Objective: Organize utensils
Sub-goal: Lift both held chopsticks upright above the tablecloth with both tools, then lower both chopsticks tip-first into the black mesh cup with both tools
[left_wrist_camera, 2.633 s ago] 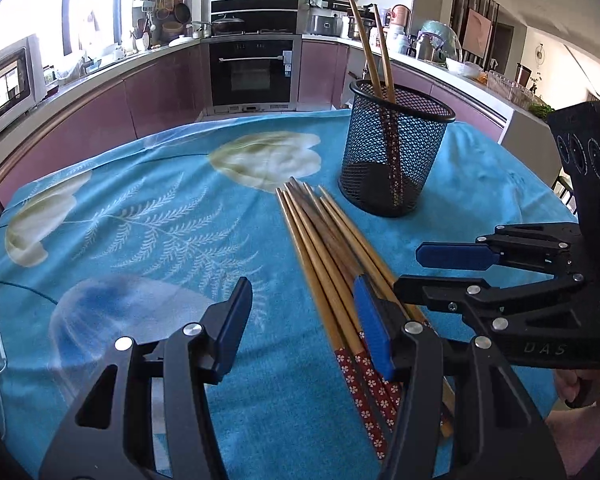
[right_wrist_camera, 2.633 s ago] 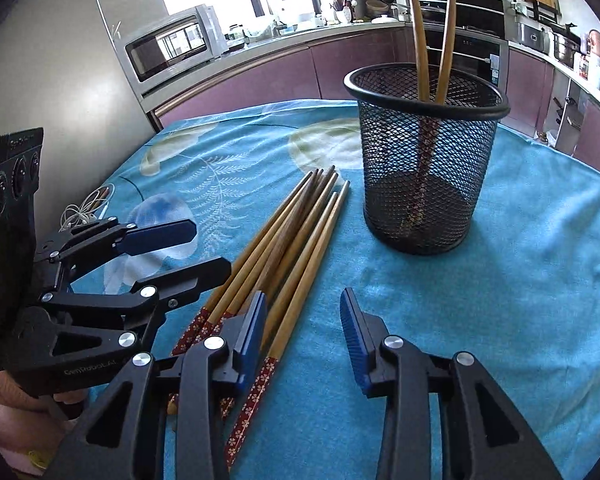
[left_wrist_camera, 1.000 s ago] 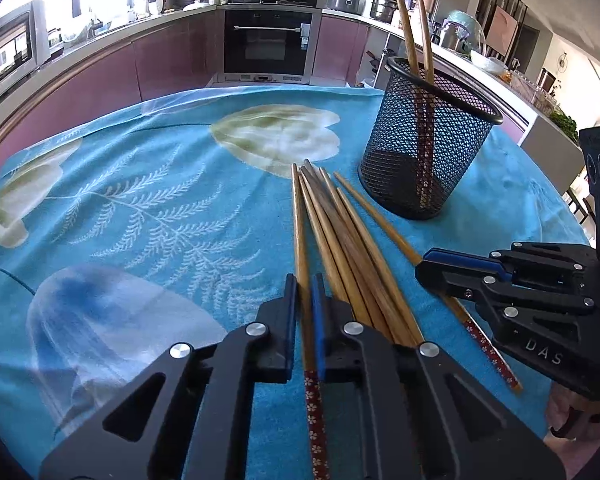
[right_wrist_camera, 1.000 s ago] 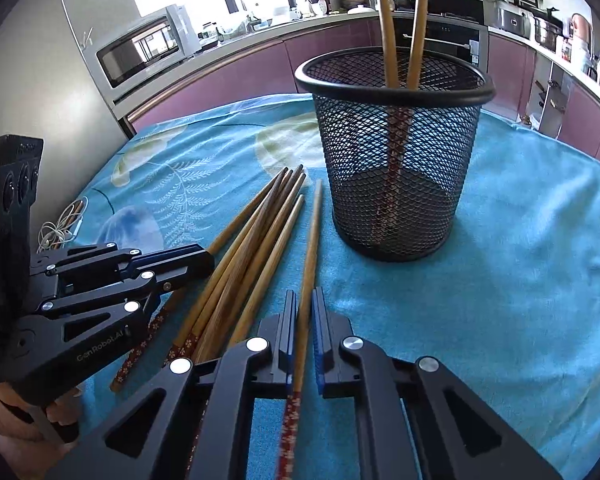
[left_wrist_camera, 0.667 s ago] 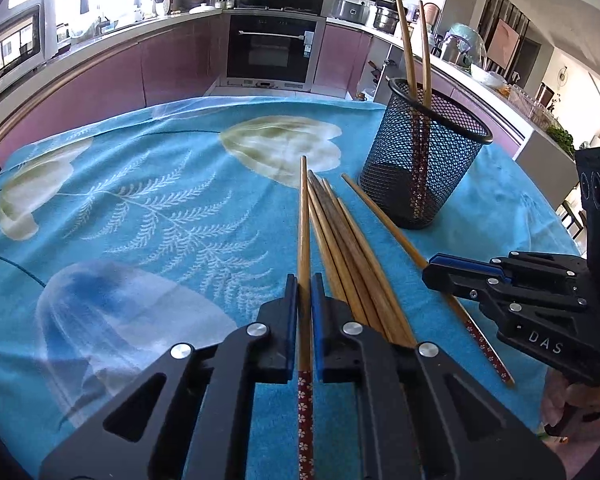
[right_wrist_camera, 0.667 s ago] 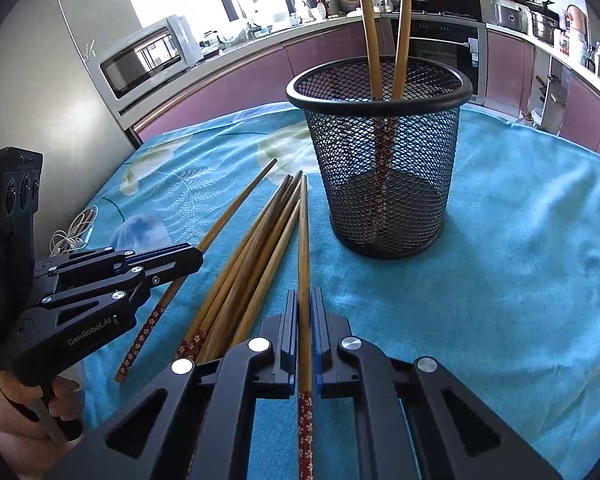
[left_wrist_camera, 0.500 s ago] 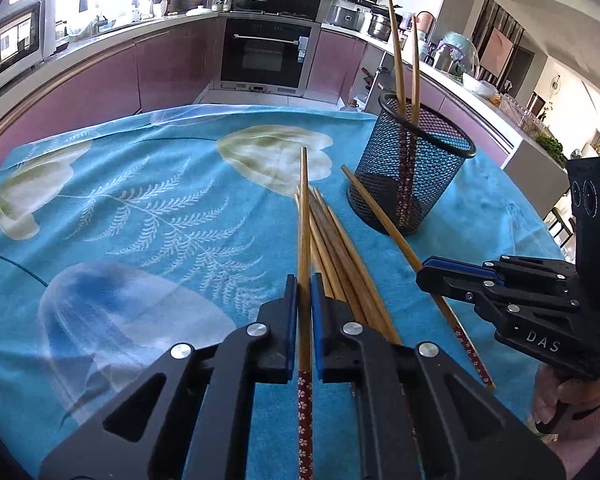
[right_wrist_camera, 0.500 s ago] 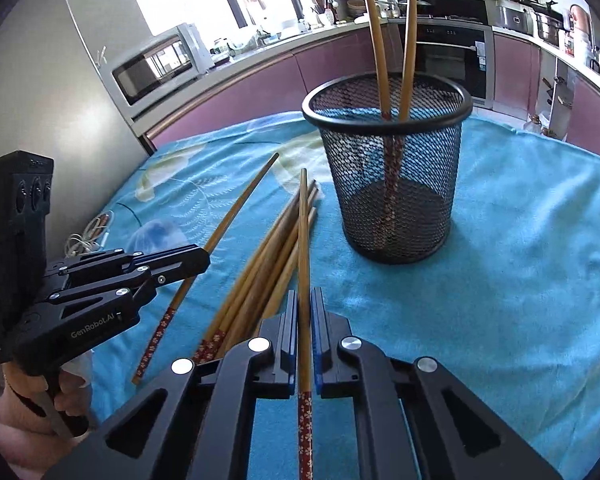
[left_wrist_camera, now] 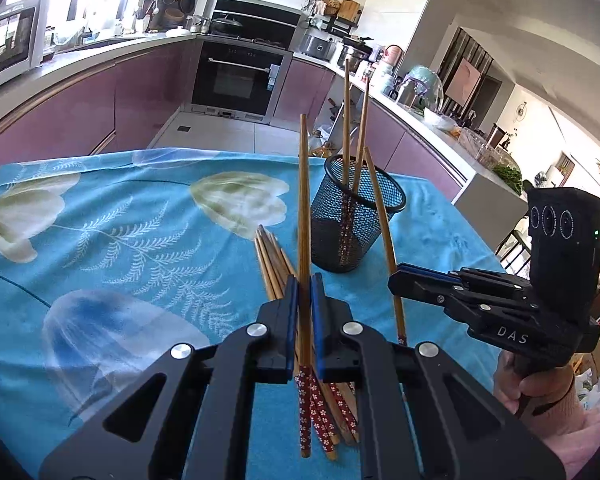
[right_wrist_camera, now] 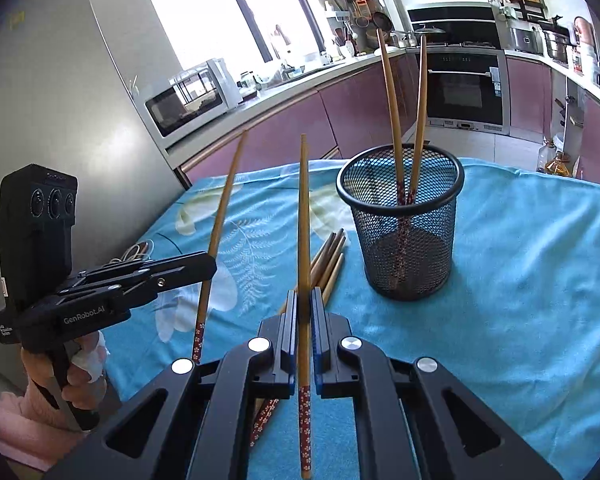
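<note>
raised since half a second ago, both clamped chopsticks now well above the blue flower-print tablecloth (left_wrist_camera: 120,216), tips tilted up toward the black wire-mesh cup (right_wrist_camera: 400,236). left black two-finger gripper (left_wrist_camera: 304,292) pinched shut on one light wooden chopstick with red flowered handle (left_wrist_camera: 303,208); right black two-finger gripper (right_wrist_camera: 305,308) likewise shut on a second wooden chopstick with red flowered end (right_wrist_camera: 303,220). two more chopsticks (right_wrist_camera: 404,120) standing in the cup, remaining loose bundle of brown wooden chopsticks (left_wrist_camera: 270,260) flat on the cloth beside it.
</note>
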The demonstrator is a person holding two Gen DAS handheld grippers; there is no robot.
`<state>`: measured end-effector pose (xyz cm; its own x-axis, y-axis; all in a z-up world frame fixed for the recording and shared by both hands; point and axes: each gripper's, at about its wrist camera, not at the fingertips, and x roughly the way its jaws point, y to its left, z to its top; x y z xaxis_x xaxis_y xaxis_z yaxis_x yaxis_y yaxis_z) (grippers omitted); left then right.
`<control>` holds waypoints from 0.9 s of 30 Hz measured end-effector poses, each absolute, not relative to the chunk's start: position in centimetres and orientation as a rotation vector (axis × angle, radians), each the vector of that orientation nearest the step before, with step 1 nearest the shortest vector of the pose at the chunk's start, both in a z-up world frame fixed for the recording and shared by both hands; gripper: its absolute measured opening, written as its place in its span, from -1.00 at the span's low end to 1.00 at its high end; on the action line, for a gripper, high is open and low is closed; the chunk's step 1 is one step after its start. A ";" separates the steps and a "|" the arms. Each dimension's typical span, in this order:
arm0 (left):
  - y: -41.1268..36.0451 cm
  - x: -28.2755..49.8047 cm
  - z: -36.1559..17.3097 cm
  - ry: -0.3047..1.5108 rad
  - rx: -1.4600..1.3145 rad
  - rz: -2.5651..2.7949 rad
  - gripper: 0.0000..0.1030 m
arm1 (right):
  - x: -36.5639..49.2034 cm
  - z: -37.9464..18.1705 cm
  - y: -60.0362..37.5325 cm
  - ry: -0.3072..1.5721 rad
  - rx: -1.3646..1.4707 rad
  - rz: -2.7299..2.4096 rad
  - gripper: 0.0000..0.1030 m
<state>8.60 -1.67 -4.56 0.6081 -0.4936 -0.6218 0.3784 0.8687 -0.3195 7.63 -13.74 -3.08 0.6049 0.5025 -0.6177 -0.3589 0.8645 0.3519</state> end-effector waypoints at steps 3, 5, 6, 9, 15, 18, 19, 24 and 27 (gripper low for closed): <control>-1.5 8.2 -3.6 0.751 -0.184 -0.533 -0.85 | 7.4 -2.6 -14.1 0.757 0.209 0.505 -0.89; -1.5 7.9 -3.1 0.737 -0.195 -0.547 -0.85 | 7.3 -2.2 -14.2 0.745 0.216 0.510 -0.89; -1.5 7.9 -2.9 0.729 -0.197 -0.552 -0.85 | 7.2 -2.0 -14.4 0.738 0.219 0.512 -0.89; -1.6 7.6 -2.1 0.705 -0.204 -0.562 -0.85 | 6.9 -1.3 -14.6 0.714 0.218 0.510 -0.89; -2.1 7.6 -0.8 0.654 -0.218 -0.575 -0.85 | 6.8 0.0 -15.3 0.671 0.218 0.502 -0.89; -2.6 7.7 -0.3 0.629 -0.221 -0.583 -0.85 | 6.9 0.5 -15.8 0.653 0.217 0.497 -0.89; -2.7 7.8 -0.1 0.621 -0.220 -0.584 -0.85 | 6.9 0.7 -15.9 0.648 0.217 0.496 -0.89; -3.2 8.5 0.5 0.585 -0.238 -0.588 -0.85 | 7.0 1.5 -16.4 0.627 0.208 0.488 -0.89; -3.4 9.1 1.0 0.560 -0.252 -0.577 -0.85 | 7.0 2.0 -16.8 0.613 0.205 0.483 -0.89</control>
<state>9.12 -3.38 1.02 0.6953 -0.5775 -0.4278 0.4445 0.8133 -0.3753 7.04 -16.83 2.02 0.7119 0.4916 -0.5015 -0.3726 0.8697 0.3236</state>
